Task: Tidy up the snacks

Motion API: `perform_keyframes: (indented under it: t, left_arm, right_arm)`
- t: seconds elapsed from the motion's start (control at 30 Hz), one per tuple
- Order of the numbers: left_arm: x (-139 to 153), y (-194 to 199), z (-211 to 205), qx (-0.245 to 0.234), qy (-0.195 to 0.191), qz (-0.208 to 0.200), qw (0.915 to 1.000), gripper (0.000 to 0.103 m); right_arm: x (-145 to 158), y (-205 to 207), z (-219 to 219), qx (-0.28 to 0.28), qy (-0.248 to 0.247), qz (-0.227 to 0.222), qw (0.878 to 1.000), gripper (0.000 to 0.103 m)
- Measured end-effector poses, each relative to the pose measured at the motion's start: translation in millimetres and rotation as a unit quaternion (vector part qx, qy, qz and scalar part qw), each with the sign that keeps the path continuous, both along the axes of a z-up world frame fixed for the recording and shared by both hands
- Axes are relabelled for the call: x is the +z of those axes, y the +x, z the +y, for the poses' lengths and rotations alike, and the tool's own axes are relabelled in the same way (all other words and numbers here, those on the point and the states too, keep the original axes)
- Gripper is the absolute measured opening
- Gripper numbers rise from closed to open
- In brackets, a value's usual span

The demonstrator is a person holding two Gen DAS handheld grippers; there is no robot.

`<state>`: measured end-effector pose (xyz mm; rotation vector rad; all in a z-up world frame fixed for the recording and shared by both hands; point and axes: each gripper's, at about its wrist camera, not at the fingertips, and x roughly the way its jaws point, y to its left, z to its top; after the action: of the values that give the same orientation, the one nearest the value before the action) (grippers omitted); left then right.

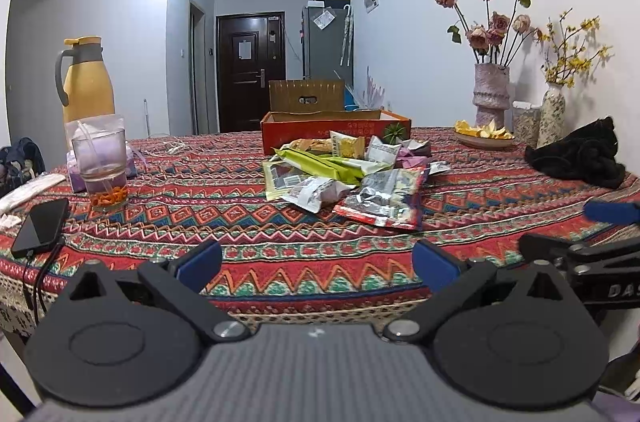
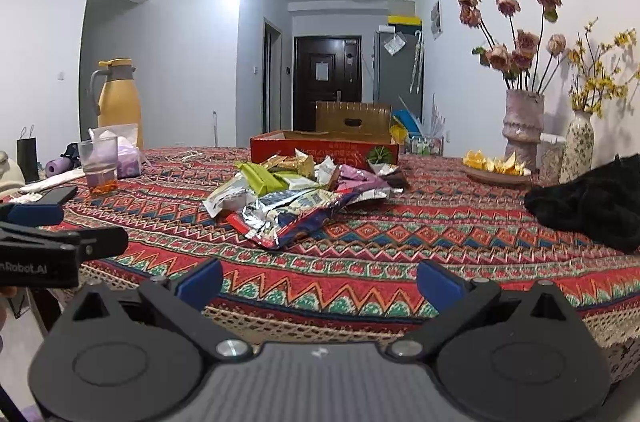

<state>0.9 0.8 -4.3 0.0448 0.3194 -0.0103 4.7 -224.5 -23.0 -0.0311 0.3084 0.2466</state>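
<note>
A heap of snack packets [image 1: 344,174] [image 2: 296,188] lies mid-table: green bars, silver foil bags, purple and yellow wrappers. Nearest in the heap is a red-edged foil bag [image 1: 386,200] [image 2: 280,218]. Behind the heap stands an open red cardboard box [image 1: 336,128] [image 2: 324,144]. My left gripper [image 1: 318,264] is open and empty, hovering over the table's near edge, well short of the snacks. My right gripper [image 2: 320,280] is open and empty too, at the same near edge. Each gripper shows at the side of the other's view.
Patterned tablecloth [image 1: 280,222] covers the table. On the left stand a glass [image 1: 102,166], a yellow jug [image 1: 86,82] and a phone [image 1: 40,226] with its cable. On the right are a black cloth [image 2: 592,210], a plate of peel [image 2: 496,166] and two flower vases [image 2: 524,122].
</note>
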Motion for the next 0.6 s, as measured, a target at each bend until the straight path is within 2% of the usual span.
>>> perform_keyframes:
  t: [0.07, 0.27, 0.4, 0.6]
  left_arm:
    - [-4, 10, 2, 0.015, 0.007, 0.009, 0.9998, 0.103]
    - [-10, 47, 18, 0.013, -0.034, 0.07, 0.9969, 0.103]
    - [-10, 66, 20, 0.009, -0.024, 0.071, 0.9972, 0.103]
    - [-2, 104, 25, -0.031, -0.01, 0.071, 0.9969, 0.092]
  right_arm:
    - [-3, 4, 2, -0.001, -0.007, -0.002, 1.0, 0.103]
    - [-10, 33, 4, 0.002, -0.001, 0.028, 1.0, 0.103]
    - [-8, 55, 6, 0.011, 0.014, 0.049, 0.999, 0.103]
    - [2, 96, 18, 0.016, 0.03, 0.07, 0.997, 0.1]
